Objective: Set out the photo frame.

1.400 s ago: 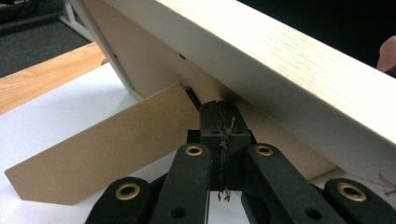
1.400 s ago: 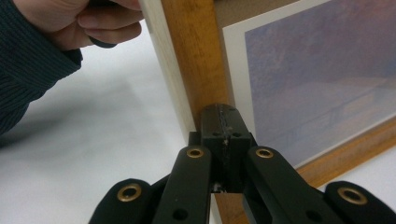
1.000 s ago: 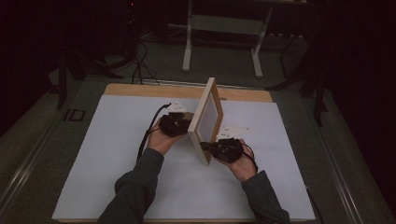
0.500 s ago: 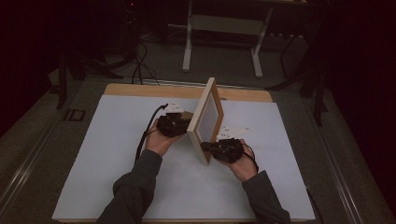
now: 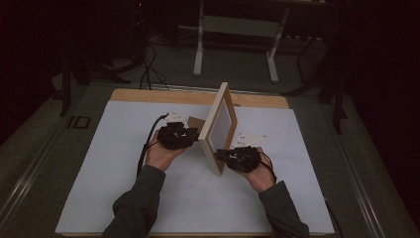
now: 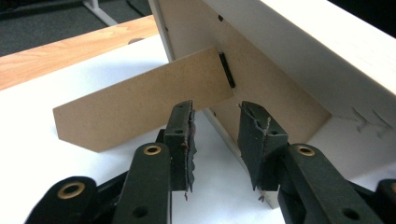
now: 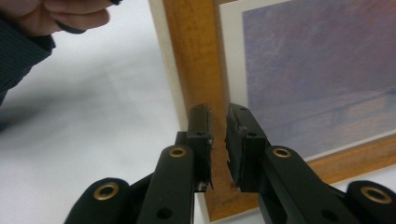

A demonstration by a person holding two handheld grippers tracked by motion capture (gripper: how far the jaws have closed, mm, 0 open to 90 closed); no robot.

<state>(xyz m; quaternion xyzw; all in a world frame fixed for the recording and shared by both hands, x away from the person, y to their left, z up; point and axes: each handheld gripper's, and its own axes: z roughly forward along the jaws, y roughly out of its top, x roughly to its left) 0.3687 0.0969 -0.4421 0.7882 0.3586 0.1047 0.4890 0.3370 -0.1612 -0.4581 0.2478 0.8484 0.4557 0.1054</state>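
Observation:
A wooden picture frame (image 5: 220, 126) stands upright on edge mid-table, propped by its brown easel leg (image 6: 140, 107). My left gripper (image 5: 190, 136) is behind the frame, close to its backing board (image 6: 261, 88). In the left gripper view that gripper (image 6: 215, 109) is open, with nothing between the jaws and the leg just beyond the tips. My right gripper (image 5: 223, 156) is at the frame's near lower corner. In the right gripper view it (image 7: 218, 112) faces the wooden border (image 7: 196, 56) beside a bluish picture (image 7: 317, 70). Its jaws stand slightly apart and hold nothing.
A white mat (image 5: 124, 188) covers the table, with a bare wooden strip (image 5: 148, 95) at the far edge. Small paper cards (image 5: 250, 137) lie right of the frame, and another card (image 5: 176, 117) lies behind the left gripper. A metal stand (image 5: 198, 49) is on the floor beyond.

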